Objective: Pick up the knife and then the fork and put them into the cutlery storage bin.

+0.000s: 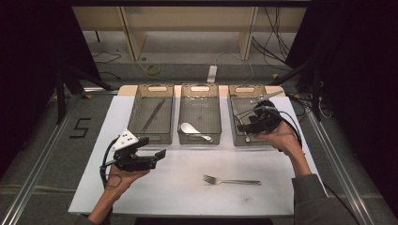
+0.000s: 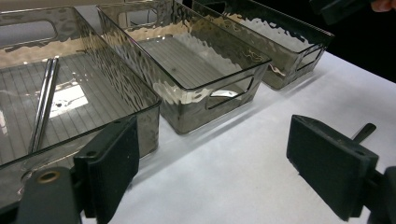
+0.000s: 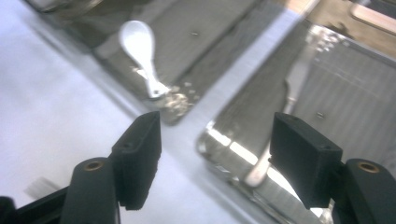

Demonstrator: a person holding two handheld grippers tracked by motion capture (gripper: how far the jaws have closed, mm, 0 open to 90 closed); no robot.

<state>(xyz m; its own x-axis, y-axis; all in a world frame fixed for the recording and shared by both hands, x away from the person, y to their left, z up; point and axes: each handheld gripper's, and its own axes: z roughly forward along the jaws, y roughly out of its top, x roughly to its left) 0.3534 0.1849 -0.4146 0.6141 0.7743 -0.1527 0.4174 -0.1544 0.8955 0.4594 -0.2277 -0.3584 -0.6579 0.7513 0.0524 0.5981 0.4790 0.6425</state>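
A metal fork lies on the white mat, tines to the left. Three smoky clear bins stand in a row behind it. The left bin holds metal chopsticks. A white spoon lies in the middle bin. In the right bin lies a metal knife. My right gripper hovers open over that bin's front left corner, jaws astride its rim and the knife handle below. My left gripper is open and empty in front of the left bin.
The mat's front edge runs close to the person's arms. Cables trail from both grippers. Beyond the bins are a wooden shelf frame and loose cables on the floor. Dark curtains stand at both sides.
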